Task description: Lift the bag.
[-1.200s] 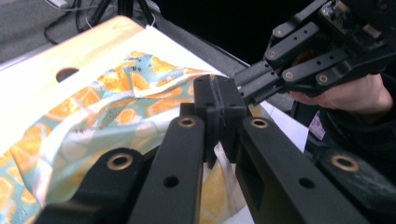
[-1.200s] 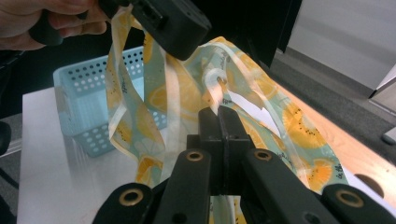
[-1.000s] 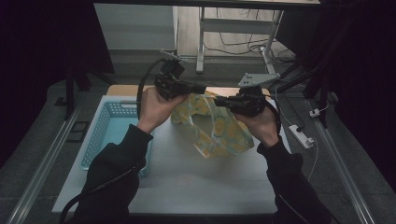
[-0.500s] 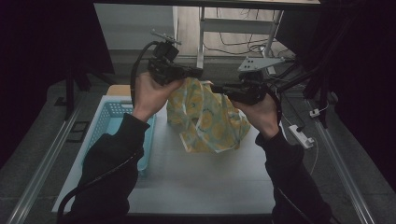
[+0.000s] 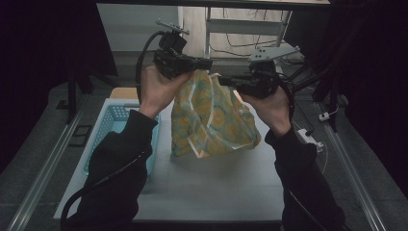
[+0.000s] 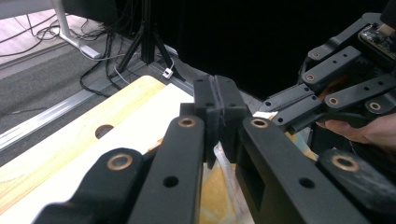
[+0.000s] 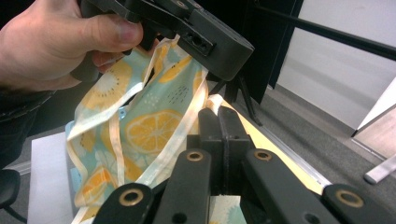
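Clearly the cloth (image 5: 211,120) is a light, limp thing: a thin printed fabric with orange slices on pale blue and a cream binding along its edges, and it hangs in loose folds with no stiffness of its own. It should weigh next to nothing and not be fragile, though thin fabric can slide out of a pinch, so the bound hem at the top corners looks like the soundest place to take hold. It is held up in the air over the white tabletop (image 5: 216,187), its lower edge hanging low near the surface, with the blue basket (image 5: 113,122) off to its left. The left gripper (image 5: 204,65) has its jaws fully closed on the upper left corner; in the left gripper view fabric shows just below the pinched tips. The right gripper (image 5: 226,82) is likewise clamped tight on the upper right edge, cream binding emerging at its tips in its own view.
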Available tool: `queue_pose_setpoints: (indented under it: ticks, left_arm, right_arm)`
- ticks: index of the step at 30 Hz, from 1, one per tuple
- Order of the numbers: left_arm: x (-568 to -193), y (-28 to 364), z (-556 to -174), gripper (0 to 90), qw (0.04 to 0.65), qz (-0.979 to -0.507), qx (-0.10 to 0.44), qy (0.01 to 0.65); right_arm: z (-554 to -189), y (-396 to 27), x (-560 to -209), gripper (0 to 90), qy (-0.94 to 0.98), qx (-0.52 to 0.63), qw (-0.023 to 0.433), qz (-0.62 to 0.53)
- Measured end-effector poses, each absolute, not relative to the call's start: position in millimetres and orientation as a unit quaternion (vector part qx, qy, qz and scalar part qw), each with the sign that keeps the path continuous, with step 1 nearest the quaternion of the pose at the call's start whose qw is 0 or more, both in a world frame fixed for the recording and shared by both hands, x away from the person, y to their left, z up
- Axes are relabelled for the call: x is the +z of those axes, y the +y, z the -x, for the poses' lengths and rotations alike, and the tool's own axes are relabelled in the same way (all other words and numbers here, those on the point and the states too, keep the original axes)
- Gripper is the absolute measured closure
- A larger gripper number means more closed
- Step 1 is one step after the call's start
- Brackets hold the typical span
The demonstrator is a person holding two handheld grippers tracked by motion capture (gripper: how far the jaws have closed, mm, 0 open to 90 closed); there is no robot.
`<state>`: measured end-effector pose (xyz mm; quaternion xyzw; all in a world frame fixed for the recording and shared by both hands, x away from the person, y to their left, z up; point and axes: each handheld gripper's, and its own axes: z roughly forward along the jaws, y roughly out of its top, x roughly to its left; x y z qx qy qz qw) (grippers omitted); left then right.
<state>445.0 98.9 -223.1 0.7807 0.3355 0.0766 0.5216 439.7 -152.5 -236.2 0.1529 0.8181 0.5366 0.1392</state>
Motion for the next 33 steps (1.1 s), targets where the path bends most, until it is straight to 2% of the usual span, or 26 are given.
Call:
queue_pose_setpoints:
  ticks: [9,33]
  left_arm:
    - [-258.9,98.5,-457.9,89.2,0.502,-0.789,0.09,0.341]
    - [-362.0,83.0,-470.4,88.6,0.45,-0.819,0.058,0.35]
  right_arm:
    - [-456.6,-141.8,-269.2,90.0,0.829,0.516,0.134,-0.169]
    - [-473.7,-141.9,-360.3,90.0,0.844,0.492,0.085,-0.196]
